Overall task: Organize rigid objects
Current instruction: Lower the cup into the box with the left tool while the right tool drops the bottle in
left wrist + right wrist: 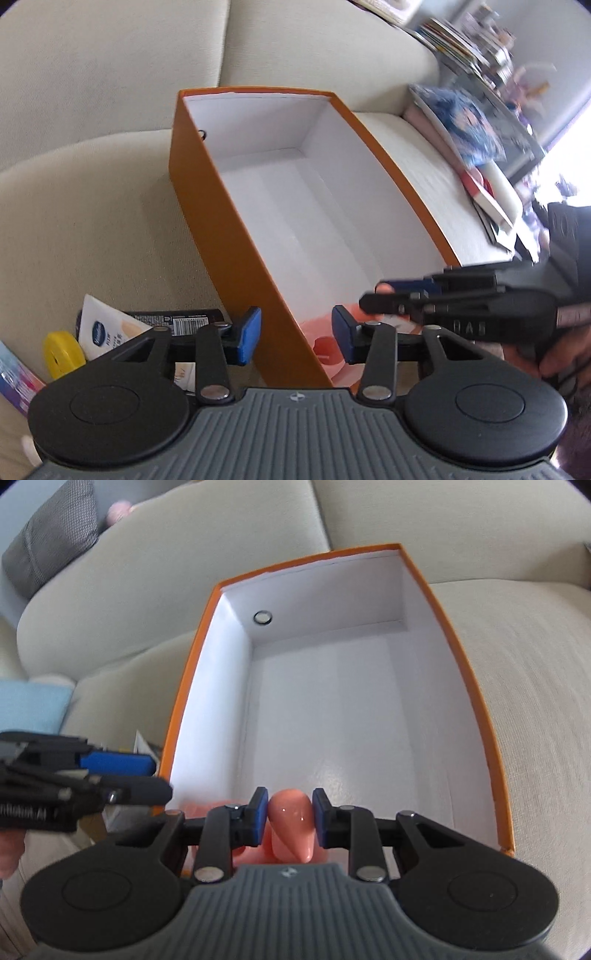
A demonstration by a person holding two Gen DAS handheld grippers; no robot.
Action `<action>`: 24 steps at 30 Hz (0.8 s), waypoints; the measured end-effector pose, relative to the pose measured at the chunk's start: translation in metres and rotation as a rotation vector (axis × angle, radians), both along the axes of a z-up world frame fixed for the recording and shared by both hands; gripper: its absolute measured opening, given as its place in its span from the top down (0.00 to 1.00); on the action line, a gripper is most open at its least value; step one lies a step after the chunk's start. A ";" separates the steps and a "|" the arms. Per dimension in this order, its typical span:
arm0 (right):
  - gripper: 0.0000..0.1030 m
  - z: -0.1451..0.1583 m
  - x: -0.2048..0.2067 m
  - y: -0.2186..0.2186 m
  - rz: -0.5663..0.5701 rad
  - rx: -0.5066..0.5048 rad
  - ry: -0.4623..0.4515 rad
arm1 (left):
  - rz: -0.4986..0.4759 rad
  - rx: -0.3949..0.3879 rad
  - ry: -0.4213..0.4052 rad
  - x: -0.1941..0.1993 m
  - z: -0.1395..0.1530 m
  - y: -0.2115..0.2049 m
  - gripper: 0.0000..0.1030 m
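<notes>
Cream sofa [517, 701] under everything, orange shoebox [476, 686] open on the seat cushion, white inside, bare except at its near end. There, right gripper [290, 818] clamped on a glossy peach teardrop-shaped piece [291, 827] — pads pressing both sides, more peach plastic beneath it. Left gripper [295, 336] apart, straddling the box's left wall, nothing gripped. Risks: slick curved piece squirting from the pads, or a left finger catching the wall and dragging the box. Left of box: dark packet [184, 323], white sachet [105, 332], yellow ring [61, 354].
</notes>
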State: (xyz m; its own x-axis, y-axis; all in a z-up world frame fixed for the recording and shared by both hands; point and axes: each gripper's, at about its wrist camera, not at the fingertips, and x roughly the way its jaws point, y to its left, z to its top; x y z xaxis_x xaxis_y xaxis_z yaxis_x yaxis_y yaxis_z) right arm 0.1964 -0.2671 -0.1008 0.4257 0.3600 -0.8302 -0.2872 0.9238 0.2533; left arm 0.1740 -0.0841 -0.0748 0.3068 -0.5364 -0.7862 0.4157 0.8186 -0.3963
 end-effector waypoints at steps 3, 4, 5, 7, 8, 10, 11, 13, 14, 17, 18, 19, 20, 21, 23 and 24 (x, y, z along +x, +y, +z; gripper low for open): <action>0.74 -0.001 0.003 0.005 0.045 -0.026 0.024 | 0.031 -0.022 0.017 0.004 -0.003 0.004 0.54; 0.74 -0.001 0.004 0.006 0.054 -0.028 0.033 | 0.034 -0.023 0.017 0.004 -0.003 0.004 0.54; 0.74 -0.001 0.006 0.007 0.058 -0.029 0.044 | 0.035 -0.023 0.016 0.004 -0.004 0.005 0.54; 0.74 0.000 0.009 0.006 0.063 -0.030 0.070 | 0.039 -0.027 0.019 0.004 -0.004 0.005 0.54; 0.74 0.000 0.011 0.005 0.062 -0.028 0.083 | 0.039 -0.030 0.020 0.004 -0.005 0.006 0.54; 0.74 -0.002 0.015 0.004 0.061 -0.028 0.104 | 0.043 -0.034 0.024 0.006 -0.005 0.005 0.54; 0.74 -0.004 0.017 0.004 0.059 -0.024 0.111 | 0.044 -0.033 0.025 0.006 -0.006 0.005 0.54; 0.73 -0.005 0.017 0.006 0.064 -0.028 0.108 | 0.041 -0.027 0.021 0.006 -0.006 0.004 0.54; 0.73 -0.005 0.016 0.008 0.069 -0.037 0.104 | 0.039 -0.024 0.020 0.005 -0.006 0.004 0.54; 0.73 -0.004 0.010 0.014 0.096 -0.080 0.093 | 0.041 -0.008 0.008 0.003 -0.005 0.004 0.54; 0.73 -0.003 0.007 0.016 0.105 -0.096 0.088 | 0.042 -0.002 0.004 0.003 -0.004 0.004 0.54; 0.73 -0.003 0.004 0.018 0.110 -0.110 0.084 | 0.044 0.002 0.001 0.002 -0.003 0.003 0.54; 0.73 -0.003 0.002 0.020 0.113 -0.122 0.079 | 0.046 0.003 0.000 0.002 -0.003 0.005 0.54; 0.73 -0.002 0.000 0.021 0.114 -0.134 0.071 | 0.050 0.002 -0.002 0.001 -0.002 0.006 0.54; 0.73 -0.003 -0.003 0.022 0.105 -0.142 0.069 | 0.057 0.002 -0.008 0.000 0.000 0.010 0.54; 0.72 -0.002 -0.004 0.022 0.102 -0.142 0.068 | 0.062 0.002 -0.013 -0.002 0.002 0.012 0.54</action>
State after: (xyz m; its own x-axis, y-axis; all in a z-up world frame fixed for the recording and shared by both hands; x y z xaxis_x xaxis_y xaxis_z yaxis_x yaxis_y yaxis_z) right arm 0.1927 -0.2447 -0.1033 0.3343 0.2756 -0.9013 -0.3678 0.9186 0.1445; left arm 0.1721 -0.0718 -0.0726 0.3497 -0.5146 -0.7829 0.3689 0.8438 -0.3898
